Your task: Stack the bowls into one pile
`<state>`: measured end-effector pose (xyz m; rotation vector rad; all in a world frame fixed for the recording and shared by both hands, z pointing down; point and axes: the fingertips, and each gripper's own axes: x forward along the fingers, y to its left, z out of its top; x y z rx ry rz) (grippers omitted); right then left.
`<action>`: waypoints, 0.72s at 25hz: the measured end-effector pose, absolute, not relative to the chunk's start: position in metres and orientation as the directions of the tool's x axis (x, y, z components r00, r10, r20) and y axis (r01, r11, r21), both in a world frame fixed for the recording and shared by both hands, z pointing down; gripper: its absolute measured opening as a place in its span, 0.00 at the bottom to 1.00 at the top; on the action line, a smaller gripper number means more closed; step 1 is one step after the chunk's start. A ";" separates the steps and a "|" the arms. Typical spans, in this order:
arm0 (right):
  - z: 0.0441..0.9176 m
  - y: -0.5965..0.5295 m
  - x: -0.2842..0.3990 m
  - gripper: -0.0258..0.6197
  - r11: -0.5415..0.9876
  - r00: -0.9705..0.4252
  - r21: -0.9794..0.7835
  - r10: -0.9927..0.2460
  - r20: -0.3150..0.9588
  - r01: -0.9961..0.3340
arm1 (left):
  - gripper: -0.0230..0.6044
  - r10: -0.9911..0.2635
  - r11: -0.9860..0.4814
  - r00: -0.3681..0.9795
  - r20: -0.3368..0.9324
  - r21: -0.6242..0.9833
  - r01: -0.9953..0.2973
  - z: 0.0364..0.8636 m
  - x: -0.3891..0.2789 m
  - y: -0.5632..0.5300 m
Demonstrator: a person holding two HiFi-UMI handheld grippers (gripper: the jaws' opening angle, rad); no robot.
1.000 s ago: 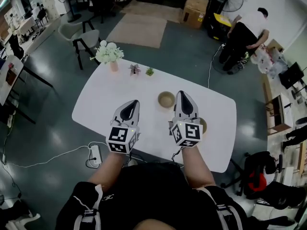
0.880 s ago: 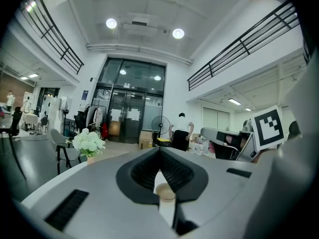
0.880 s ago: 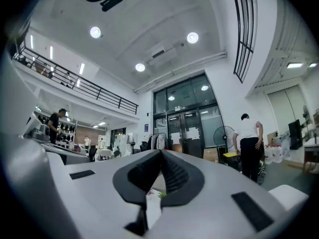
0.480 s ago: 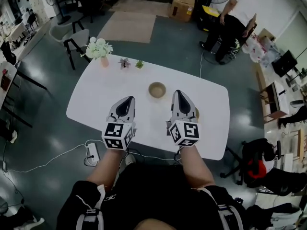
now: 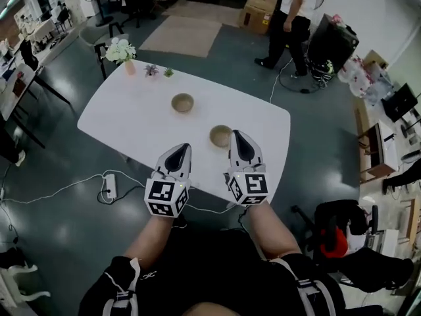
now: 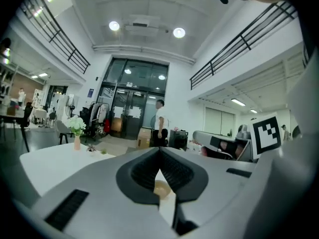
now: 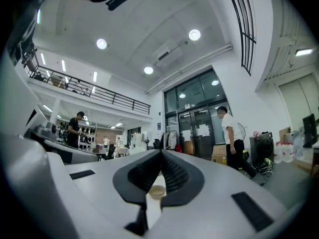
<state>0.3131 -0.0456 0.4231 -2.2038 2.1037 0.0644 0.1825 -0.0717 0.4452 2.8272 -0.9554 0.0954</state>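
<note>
Both claws hang at the near side of the white, round-cornered table, and neither carries anything. The left claw has its jaws pressed together at the tips. The right claw is closed the same way. Each gripper view shows only a bowl on the table, seen beyond the closed tips through the hollow between the ribbed pads.

The nearer tan round bowl sits just ahead and left of the right claw's tip, almost against it in the head view. How high the claw rides above it I cannot tell. The farther tan round bowl lies well ahead of the left claw, apart from the first bowl, so no stacking is done yet.

The main risk, as I judge it, is pushing on with the jaws closed. A closed tip would strike the nearer bowl's wall and send it sliding over the smooth top instead of taking hold. If a claw then pinches only a thin bite of rim, the bowl may tip and slip out while it is being carried. Lowered off-centre, it could rock on the farther bowl's rim or shove that bowl away.
</note>
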 end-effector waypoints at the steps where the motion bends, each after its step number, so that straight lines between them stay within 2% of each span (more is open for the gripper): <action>1: 0.419 -0.032 0.318 0.06 -0.029 0.034 -0.052 -0.994 -0.100 -0.998 | 0.06 -0.604 -0.782 0.789 0.114 0.108 -0.614 0.440 0.189 -0.056; 11: 0.413 0.013 0.324 0.06 0.050 -0.041 -0.084 -0.993 -0.109 -0.995 | 0.06 -0.676 -0.724 0.727 0.121 0.078 -0.685 0.424 0.186 -0.008; 16: 0.419 0.001 0.319 0.07 0.082 -0.081 -0.003 -0.994 -0.071 -0.997 | 0.06 -0.695 -0.706 0.708 0.125 0.070 -0.705 0.421 0.174 -0.012; 18: 0.425 -0.009 0.305 0.24 0.153 -0.155 0.081 -0.988 -0.018 -0.985 | 0.06 -0.701 -0.699 0.702 0.124 0.070 -0.711 0.421 0.167 -0.015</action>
